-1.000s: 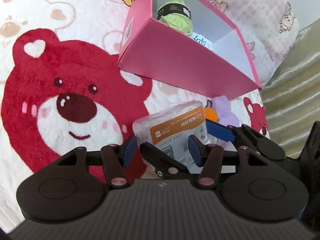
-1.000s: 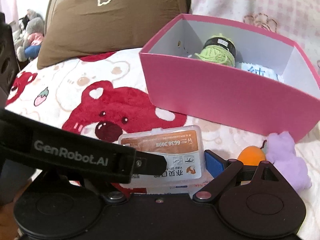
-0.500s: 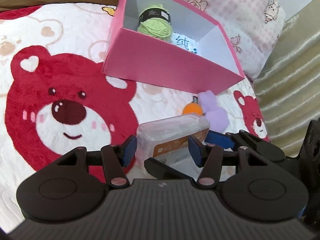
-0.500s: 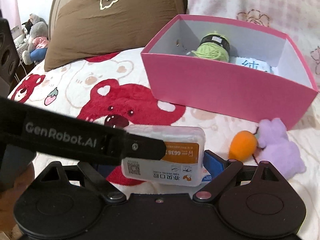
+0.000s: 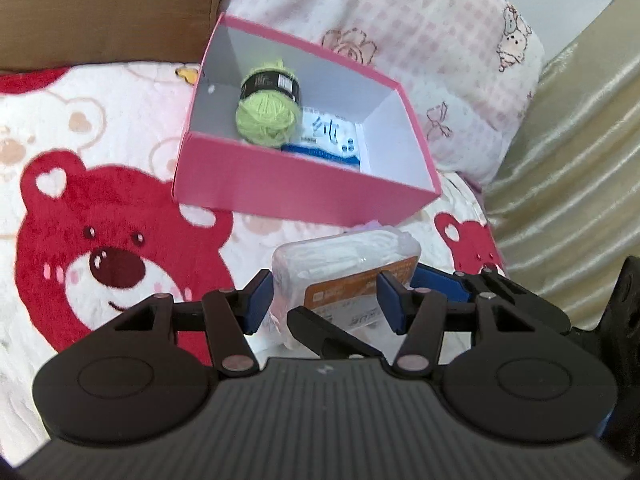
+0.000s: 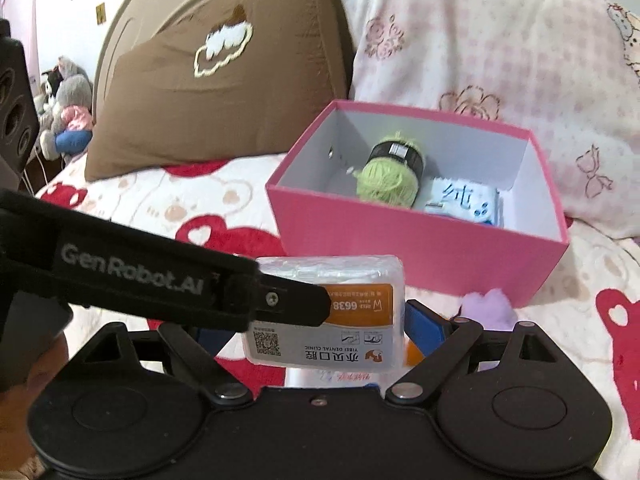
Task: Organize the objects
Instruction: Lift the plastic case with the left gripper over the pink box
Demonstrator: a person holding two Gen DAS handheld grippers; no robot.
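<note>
A clear plastic box with an orange label (image 6: 328, 308) is held in the air between both grippers. My right gripper (image 6: 304, 328) is shut on its sides. My left gripper (image 5: 324, 300) also closes on the same box (image 5: 348, 268), its strap crossing the right wrist view. Ahead stands an open pink box (image 5: 296, 188) (image 6: 420, 248) on the bear blanket. Inside it lie a green yarn ball (image 5: 268, 116) (image 6: 388, 180) and a white-and-blue packet (image 5: 332, 140) (image 6: 464, 200). A purple plush toy (image 6: 488, 308) lies below, in front of the pink box.
A brown pillow (image 6: 224, 80) and a pink patterned pillow (image 6: 480, 40) lean behind the pink box. A beige curtain (image 5: 572, 160) hangs on the right. Stuffed toys (image 6: 64, 112) sit far left. The red bear print (image 5: 100, 248) covers the blanket at left.
Both grippers have lifted the clear box off the blanket and risen, so the pink box interior shows more. The orange toy and most of the purple toy are now hidden behind the box.
</note>
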